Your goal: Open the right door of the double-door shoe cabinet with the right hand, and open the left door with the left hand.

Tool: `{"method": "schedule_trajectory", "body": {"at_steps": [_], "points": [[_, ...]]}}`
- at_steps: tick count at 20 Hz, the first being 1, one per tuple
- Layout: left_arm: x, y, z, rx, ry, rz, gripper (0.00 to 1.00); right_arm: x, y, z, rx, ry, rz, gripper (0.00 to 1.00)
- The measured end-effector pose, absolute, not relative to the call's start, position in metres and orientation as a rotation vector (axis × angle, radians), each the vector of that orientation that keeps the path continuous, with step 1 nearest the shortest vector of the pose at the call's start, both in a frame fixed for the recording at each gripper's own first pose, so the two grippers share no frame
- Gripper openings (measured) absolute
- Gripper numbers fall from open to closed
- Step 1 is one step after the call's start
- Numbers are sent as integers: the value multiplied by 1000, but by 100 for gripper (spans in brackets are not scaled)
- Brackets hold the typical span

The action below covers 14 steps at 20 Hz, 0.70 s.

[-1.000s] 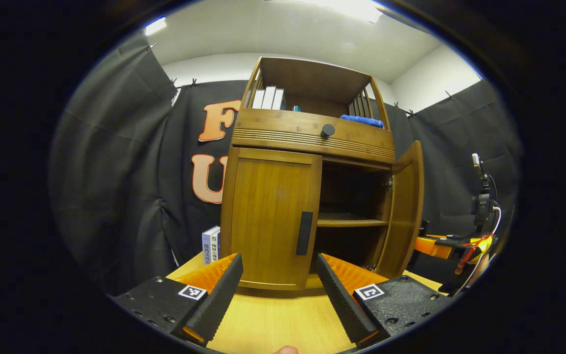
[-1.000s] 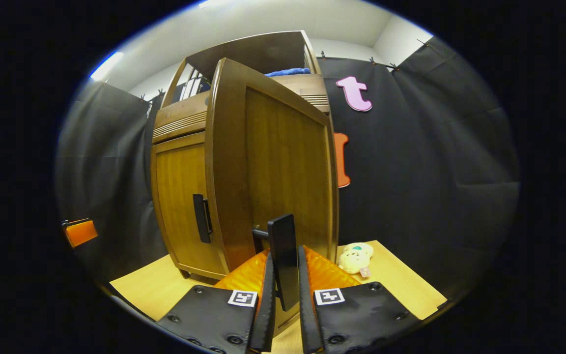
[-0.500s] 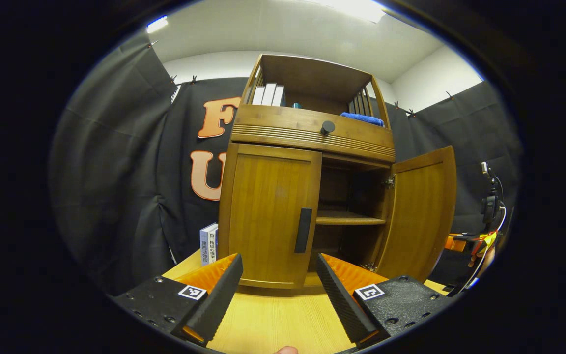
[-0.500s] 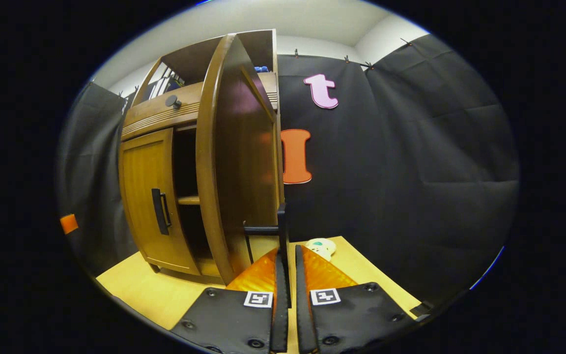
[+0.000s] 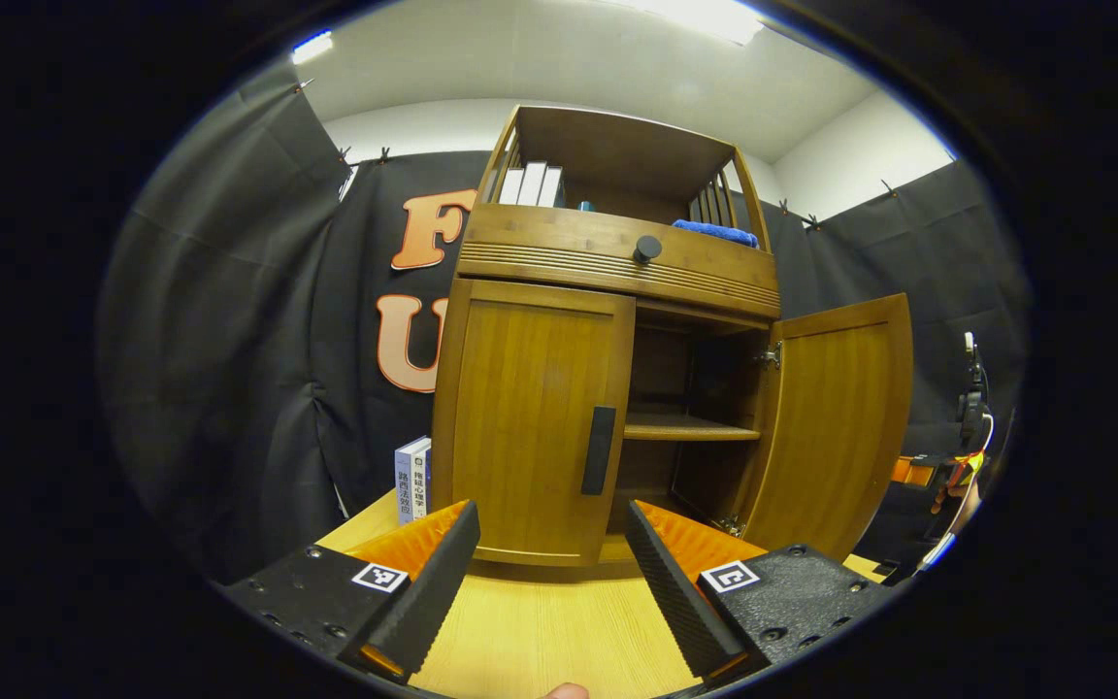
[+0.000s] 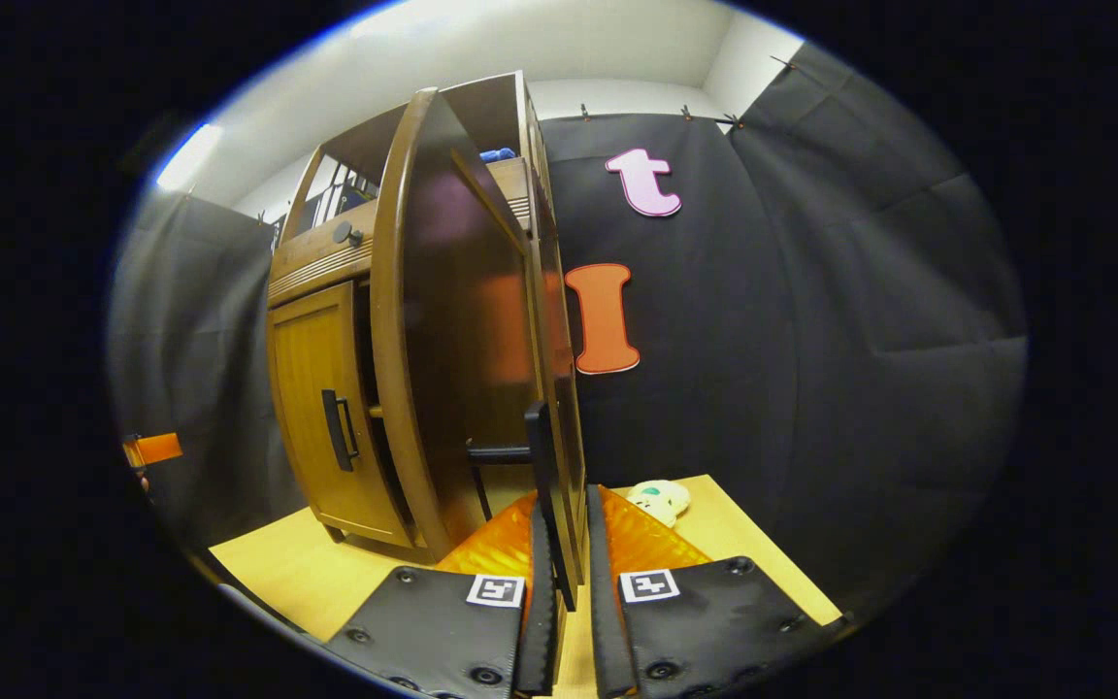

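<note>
Right door: swung wider than a second ago, right gripper fingers pinching its handle. Left door: shut, awaiting left gripper, fingers spread.

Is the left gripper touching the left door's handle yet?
Apart. In the left gripper view the left gripper hangs open short of the closed left door; its handle stands beyond the fingertips, with table between.

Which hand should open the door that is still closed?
The left. The left gripper is open and faces the closed left door's handle. The right gripper is shut on the open right door's handle.
</note>
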State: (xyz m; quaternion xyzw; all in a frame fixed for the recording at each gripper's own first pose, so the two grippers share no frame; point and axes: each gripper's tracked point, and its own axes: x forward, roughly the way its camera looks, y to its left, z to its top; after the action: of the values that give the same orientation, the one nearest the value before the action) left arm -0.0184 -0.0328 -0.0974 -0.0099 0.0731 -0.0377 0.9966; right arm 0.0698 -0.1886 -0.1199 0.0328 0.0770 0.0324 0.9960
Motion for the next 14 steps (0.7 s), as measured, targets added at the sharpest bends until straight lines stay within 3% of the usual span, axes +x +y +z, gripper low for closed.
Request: {"method": "schedule_trajectory", "body": {"at_steps": [1,2,4,5,8,10,14], "points": [[-19,-31,-96,-19,147,-73,92,71,-187,-123,70,158,67,23],[-19,-30,-97,-18,147,-69,95,65,-188,-121,68,166,64,36],[-21,-28,-97,-16,145,-58,98,58,-196,-125,51,174,33,33],[-20,-26,-98,-18,148,-55,98,54,-202,-127,50,181,10,43],[-17,-28,-103,-21,163,-60,94,30,-223,-128,61,185,-63,43],[-14,-31,-106,-23,174,-72,92,16,-225,-123,94,176,-80,29],[-6,-43,-110,-27,188,-106,95,-18,-222,-107,58,164,-132,29]]}}
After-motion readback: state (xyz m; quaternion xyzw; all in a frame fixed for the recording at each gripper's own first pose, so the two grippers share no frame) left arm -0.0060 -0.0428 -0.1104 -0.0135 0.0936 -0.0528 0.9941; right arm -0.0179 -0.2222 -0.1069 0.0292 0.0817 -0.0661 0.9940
